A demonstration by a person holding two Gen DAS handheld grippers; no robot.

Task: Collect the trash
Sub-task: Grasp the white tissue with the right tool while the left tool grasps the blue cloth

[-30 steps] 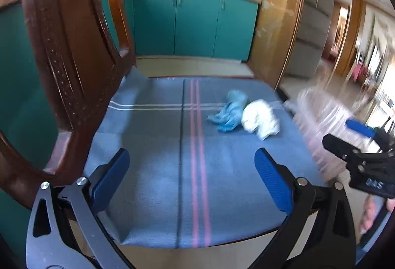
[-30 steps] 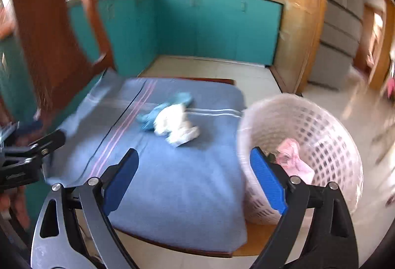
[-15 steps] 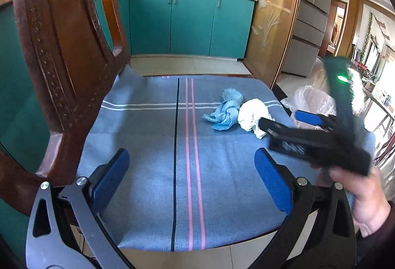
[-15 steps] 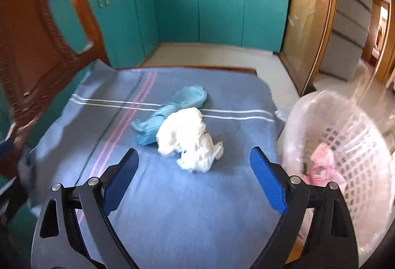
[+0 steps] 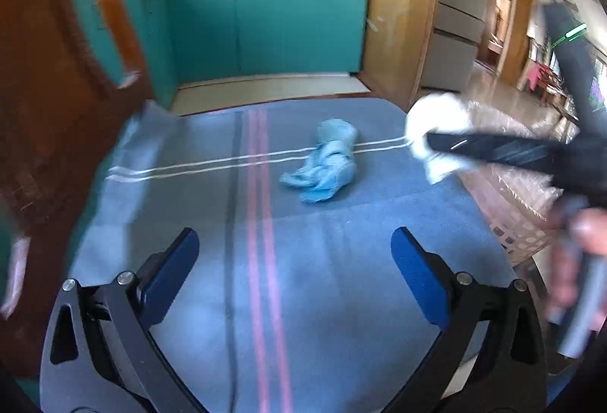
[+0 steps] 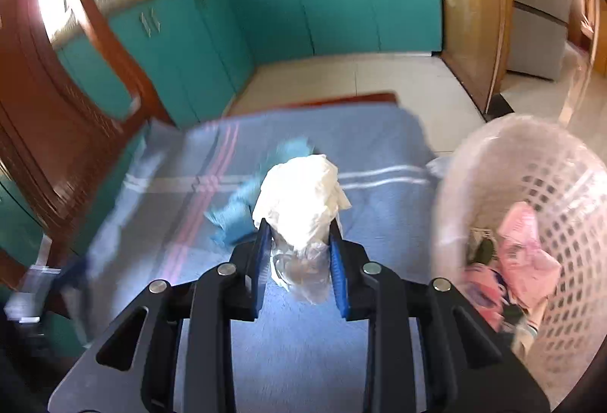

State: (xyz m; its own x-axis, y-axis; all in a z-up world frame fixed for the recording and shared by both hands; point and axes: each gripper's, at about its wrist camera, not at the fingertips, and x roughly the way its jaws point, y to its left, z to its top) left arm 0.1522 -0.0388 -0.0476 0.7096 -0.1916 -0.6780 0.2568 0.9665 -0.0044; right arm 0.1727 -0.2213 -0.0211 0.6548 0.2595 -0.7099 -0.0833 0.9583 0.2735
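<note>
Where it gaped a second ago, right gripper now closing on white tissue; left gripper unclenched.

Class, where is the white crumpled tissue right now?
Between the closing right gripper's pads, the white crumpled tissue sits beside the blue wad, left of the basket.

**Blue striped cloth over the table**

I saw a blue cloth with pink and white stripes covering the wooden table. On it lay a crumpled light-blue wad. I couldn't tell whether the white wad touched the cloth.
</note>
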